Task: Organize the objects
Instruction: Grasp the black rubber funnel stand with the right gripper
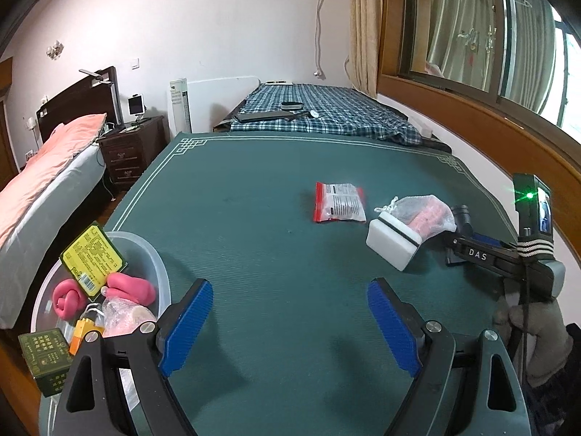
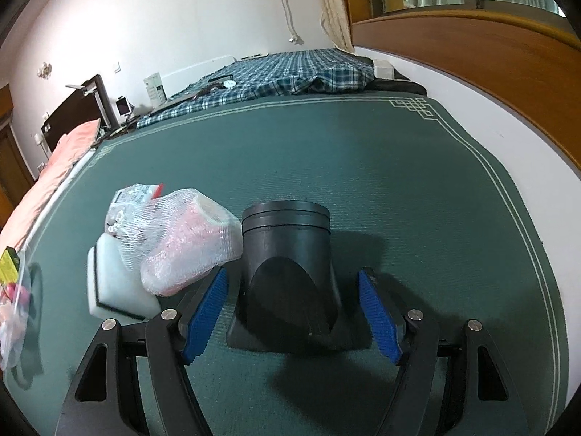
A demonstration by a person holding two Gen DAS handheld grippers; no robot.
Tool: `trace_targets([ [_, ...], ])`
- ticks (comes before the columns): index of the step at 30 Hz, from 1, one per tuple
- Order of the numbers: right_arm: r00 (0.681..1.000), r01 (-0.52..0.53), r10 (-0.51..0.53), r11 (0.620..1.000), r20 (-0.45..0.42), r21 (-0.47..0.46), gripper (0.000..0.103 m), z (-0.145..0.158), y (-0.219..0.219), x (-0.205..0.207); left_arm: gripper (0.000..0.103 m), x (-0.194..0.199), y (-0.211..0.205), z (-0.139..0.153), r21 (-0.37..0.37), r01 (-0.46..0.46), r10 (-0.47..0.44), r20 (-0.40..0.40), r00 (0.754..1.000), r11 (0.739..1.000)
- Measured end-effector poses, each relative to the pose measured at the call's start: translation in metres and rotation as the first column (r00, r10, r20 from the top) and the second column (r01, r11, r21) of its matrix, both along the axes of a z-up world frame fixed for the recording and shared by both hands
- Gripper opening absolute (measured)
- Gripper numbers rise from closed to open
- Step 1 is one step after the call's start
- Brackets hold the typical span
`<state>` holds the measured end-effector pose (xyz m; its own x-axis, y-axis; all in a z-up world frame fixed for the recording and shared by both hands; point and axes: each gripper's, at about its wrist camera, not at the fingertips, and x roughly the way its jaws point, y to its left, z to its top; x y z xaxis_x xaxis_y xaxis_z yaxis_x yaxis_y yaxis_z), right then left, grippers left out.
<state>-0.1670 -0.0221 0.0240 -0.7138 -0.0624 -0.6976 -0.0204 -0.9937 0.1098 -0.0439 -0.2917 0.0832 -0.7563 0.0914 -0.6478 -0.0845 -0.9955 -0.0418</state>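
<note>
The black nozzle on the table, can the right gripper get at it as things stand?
Probably yes: the right gripper is open around the black nozzle, though the mesh bag crowds its left side.

- The left gripper (image 1: pixel 288 321) has two black plastic arms with triangular cut-outs, and each arm ends in a blue ribbed pad.
- Round silver screws sit at the joints behind the pads, two on each side.
- The right gripper (image 2: pixel 292 312) is built the same way: black arms, blue ribbed fingers (image 2: pixel 379 318), silver screws.
- In the left wrist view the right gripper's body is black and grey, with white letters "DAS" on its side.
- A small screen and a green light stand on top of it, and striped cord is wound below.
- A black cable hangs down from it.
- The right hand (image 1: pixel 533 334) wears a grey glove.
</note>
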Motion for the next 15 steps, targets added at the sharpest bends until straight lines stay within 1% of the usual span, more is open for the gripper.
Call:
trace_targets([
  [1, 1.0, 0.001, -0.001, 1.0, 0.0, 0.005, 0.067, 0.0, 0.0, 0.0, 0.09, -0.001, 0.001, -0.001, 0.0, 0.002, -0.002, 0.003, 1.0, 1.0],
  [2, 1.0, -0.002, 0.002, 1.0, 0.001, 0.007, 0.061, 0.0, 0.0, -0.001, 0.09, -0.003, 0.002, -0.001, 0.001, 0.003, -0.003, 0.004, 1.0, 1.0],
  [3, 1.0, -0.007, 0.007, 1.0, 0.002, 0.006, 0.059, 0.0, 0.0, 0.0, 0.09, -0.004, 0.003, -0.001, 0.001, 0.005, -0.005, 0.006, 1.0, 1.0],
  [10, 1.0, -0.002, 0.002, 1.0, -0.002, 0.005, 0.059, 0.0, 0.004, 0.004, 0.09, -0.013, 0.013, -0.005, 0.007, 0.029, -0.029, 0.017, 0.999, 1.0],
  [15, 1.0, 0.026, -0.026, 1.0, -0.003, 0.001, 0.059, 0.0, 0.019, 0.015, 0.09, -0.023, 0.024, -0.009, 0.009, 0.051, -0.052, 0.028, 0.998, 0.999],
])
